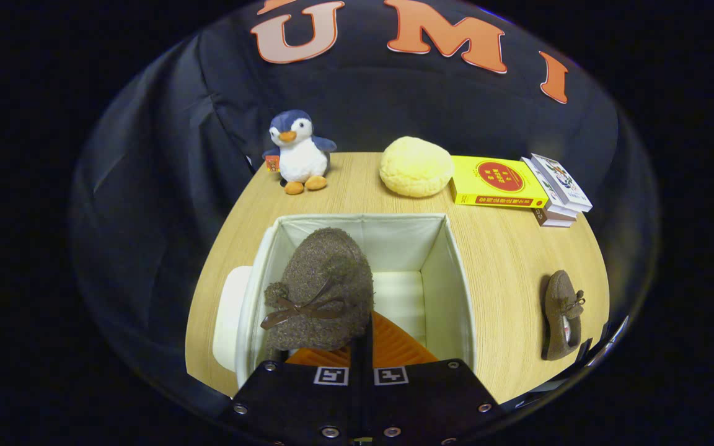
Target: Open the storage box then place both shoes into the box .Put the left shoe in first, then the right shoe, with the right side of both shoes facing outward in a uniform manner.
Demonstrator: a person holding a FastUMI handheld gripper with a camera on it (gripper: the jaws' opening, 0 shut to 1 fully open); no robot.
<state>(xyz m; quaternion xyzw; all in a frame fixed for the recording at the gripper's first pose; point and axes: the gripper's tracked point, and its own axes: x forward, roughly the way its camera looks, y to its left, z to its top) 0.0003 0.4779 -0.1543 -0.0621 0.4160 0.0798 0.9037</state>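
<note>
Wood-grain table (506,260) stood against a dark cloth wall, and an open cream fabric box (450,279) sat on it just ahead of the gripper (362,347). Beside the box, on the gripper's left, a cream lid (230,319) lay on the table, touching the box wall.

The gripper's 2 fingers were drawn close together, with only a thin gap between them, and they pinched the heel end of a brown fuzzy shoe (323,291). That shoe hung over the left half of the box, toe pointing away from the gripper toward the far wall of the box, its dark ribbon bow (298,310) facing up. Whether the sole touched the box floor could not be told. The right half of the box floor lay bare and pale.

Well off to the gripper's right, a 2nd brown shoe (560,316) lay on the table near its edge, apart from the box.

Beyond the box, along the far edge of the table, stood a plush penguin (298,152) to the left, a round yellow cushion (416,166) about straight ahead, and a yellow book (496,181) touching a small stack of books (558,189) to the right.
</note>
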